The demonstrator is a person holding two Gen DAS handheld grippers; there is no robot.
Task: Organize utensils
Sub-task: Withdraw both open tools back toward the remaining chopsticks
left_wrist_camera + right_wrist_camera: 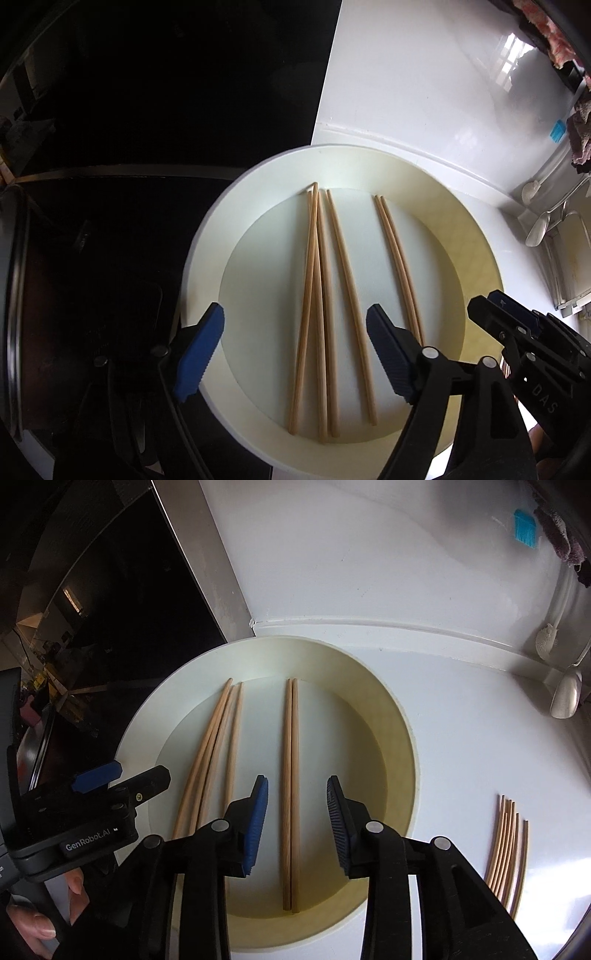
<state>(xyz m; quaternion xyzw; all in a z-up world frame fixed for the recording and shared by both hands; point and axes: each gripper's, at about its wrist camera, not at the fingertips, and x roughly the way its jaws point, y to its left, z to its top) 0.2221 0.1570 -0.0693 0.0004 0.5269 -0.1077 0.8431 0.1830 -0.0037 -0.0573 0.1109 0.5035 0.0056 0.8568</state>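
A round white plate (207, 258) (147, 720) lies on a white counter and carries several wooden chopsticks. A loose, partly crossed group of chopsticks (312, 240) (233, 757) lies on the plate's left. A neat pair of chopsticks (397, 258) (287, 775) lies to their right. My left gripper (295, 332) hovers open above the loose group, its blue pads wide apart and touching nothing. My right gripper (297, 781) stands open astride the neat pair, with gaps on both sides. Each gripper also shows in the other's view: the right gripper (495, 306), the left gripper (110, 775).
A bundle of several chopsticks (508, 845) lies on the counter right of the plate. Spoons (565, 694) and a white slotted utensil (546, 638) lie at the far right by a raised ledge. A dark stove area borders the plate's left. A hand's fingers (37, 923) grip the left tool.
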